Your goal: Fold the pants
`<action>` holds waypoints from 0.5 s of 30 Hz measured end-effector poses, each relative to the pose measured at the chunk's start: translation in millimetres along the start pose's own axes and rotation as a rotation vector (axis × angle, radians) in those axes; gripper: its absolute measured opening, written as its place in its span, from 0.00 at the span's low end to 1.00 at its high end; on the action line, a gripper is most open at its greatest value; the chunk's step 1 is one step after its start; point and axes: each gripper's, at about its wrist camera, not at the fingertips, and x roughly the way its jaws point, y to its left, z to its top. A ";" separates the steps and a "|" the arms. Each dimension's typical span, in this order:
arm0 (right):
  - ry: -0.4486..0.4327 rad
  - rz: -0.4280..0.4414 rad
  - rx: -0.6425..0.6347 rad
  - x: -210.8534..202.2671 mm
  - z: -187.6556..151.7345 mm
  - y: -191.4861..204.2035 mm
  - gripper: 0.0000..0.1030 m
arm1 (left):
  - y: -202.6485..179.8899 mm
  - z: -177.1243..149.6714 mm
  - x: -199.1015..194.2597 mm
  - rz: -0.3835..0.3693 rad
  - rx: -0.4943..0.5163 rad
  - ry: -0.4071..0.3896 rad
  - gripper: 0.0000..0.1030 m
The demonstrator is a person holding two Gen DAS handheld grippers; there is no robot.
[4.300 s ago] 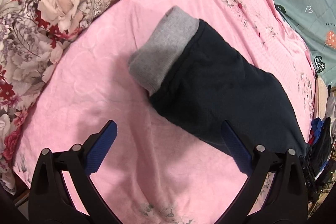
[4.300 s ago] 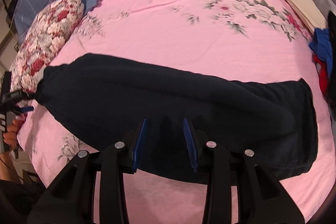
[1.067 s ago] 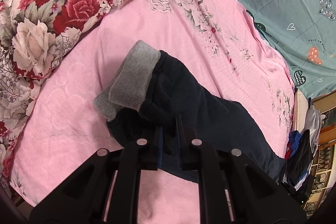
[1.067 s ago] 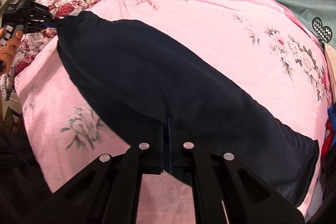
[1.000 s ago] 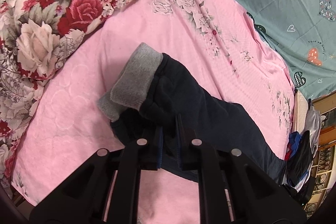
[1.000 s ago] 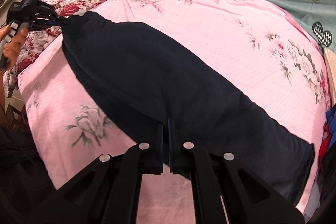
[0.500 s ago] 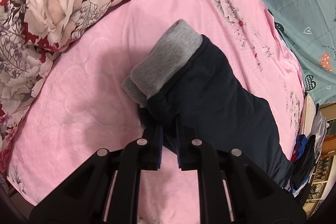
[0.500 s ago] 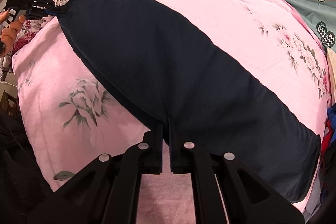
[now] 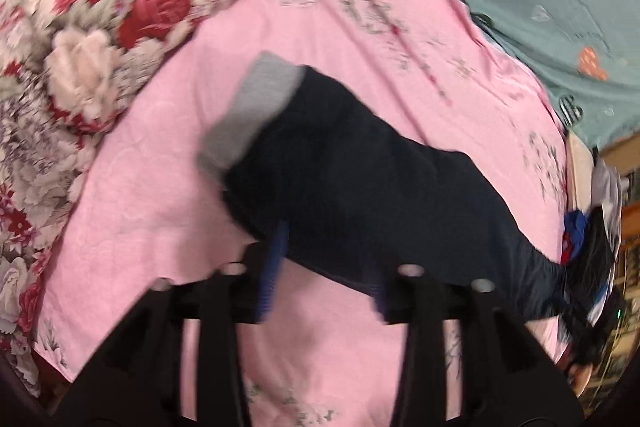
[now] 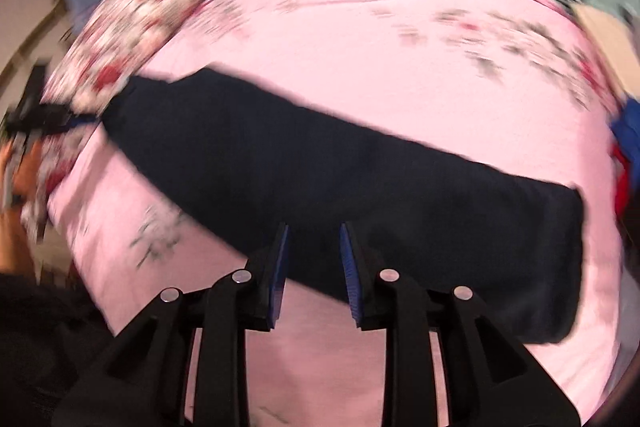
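Blurring pants (image 9: 360, 163), far end cropped

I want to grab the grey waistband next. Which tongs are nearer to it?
Left. The left tongs, jaws opening, sit at the pants edge just below the grey waistband; the right tongs are far down the leg.

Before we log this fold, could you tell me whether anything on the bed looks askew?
Only slightly: the pants lie slantwise across the pink sheet, their grey waistband sticking out unfolded. No damage shows.
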 end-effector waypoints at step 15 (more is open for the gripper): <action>-0.075 -0.320 0.408 -45.0 -47.8 -123.8 0.26 | -67.2 -28.9 80.2 -0.038 0.125 0.154 0.64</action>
